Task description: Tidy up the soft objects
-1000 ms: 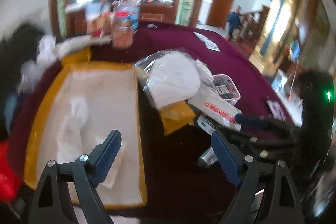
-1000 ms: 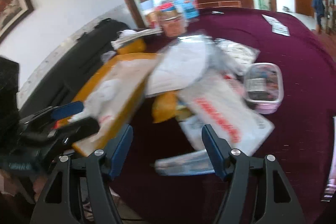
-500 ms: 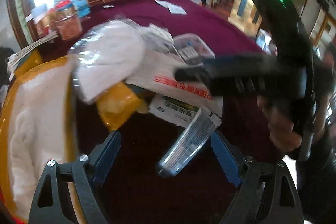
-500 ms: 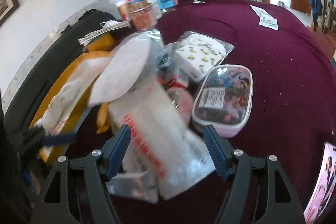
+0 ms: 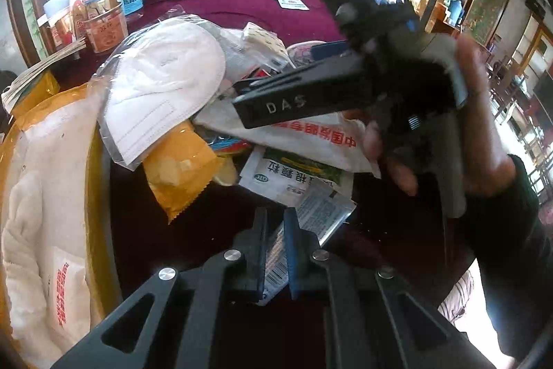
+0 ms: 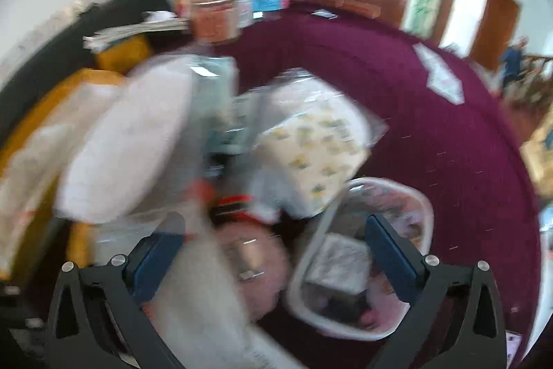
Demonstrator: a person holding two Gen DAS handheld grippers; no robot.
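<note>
On the maroon table lies a heap of soft packs: a white mask in a clear bag (image 5: 162, 82), a yellow snack packet (image 5: 183, 168), a white bag with red print (image 5: 311, 137) and a green-and-white sachet (image 5: 293, 172). My left gripper (image 5: 276, 248) is closing, and its pads pinch the near end of a silver sachet (image 5: 318, 213). My right gripper (image 6: 273, 251) is opening wide above a pink round item (image 6: 252, 251) and a white-rimmed pouch (image 6: 345, 265), gripping nothing. A hand holds its black housing (image 5: 345, 85) over the heap. The right wrist view is blurred.
A yellow tray (image 5: 93, 196) with a white towel (image 5: 34, 213) sits on the left. Snack jars (image 5: 103, 30) and stacked papers stand at the back. A patterned white pack (image 6: 318, 144) lies mid-heap. Bare maroon cloth (image 6: 432, 144) stretches to the right.
My left gripper's jaws have come together on the silver sachet. The right gripper has spread its jaws wider and moved across the heap toward the pouch.
</note>
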